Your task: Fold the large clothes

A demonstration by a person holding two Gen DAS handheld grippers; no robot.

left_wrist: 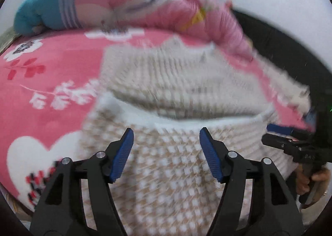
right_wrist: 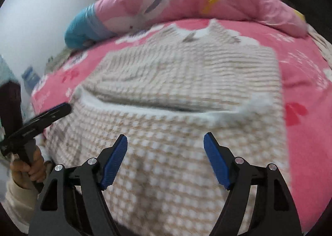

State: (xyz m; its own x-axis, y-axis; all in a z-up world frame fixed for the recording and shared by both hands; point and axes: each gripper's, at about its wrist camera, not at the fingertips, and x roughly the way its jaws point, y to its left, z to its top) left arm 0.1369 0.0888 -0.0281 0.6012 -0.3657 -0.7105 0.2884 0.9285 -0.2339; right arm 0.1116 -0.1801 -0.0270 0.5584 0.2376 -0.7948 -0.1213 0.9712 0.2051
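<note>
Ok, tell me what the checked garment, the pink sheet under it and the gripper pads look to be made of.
Checked garment: looks like a thick fleecy or knitted fabric, beige-and-white check, fuzzy white edge; blur leaves the weave unclear.
Pink sheet: probably smooth printed cotton-like cloth, matte, with white flowers and hearts.
Gripper pads: blue, finely ribbed, likely rubber or plastic, on black rigid fingers.

light: soft, even, bright | shadows: faint | glare: none | blur: heavy motion smear across both views | edges: fisheye bulge, dark corner vignette
</note>
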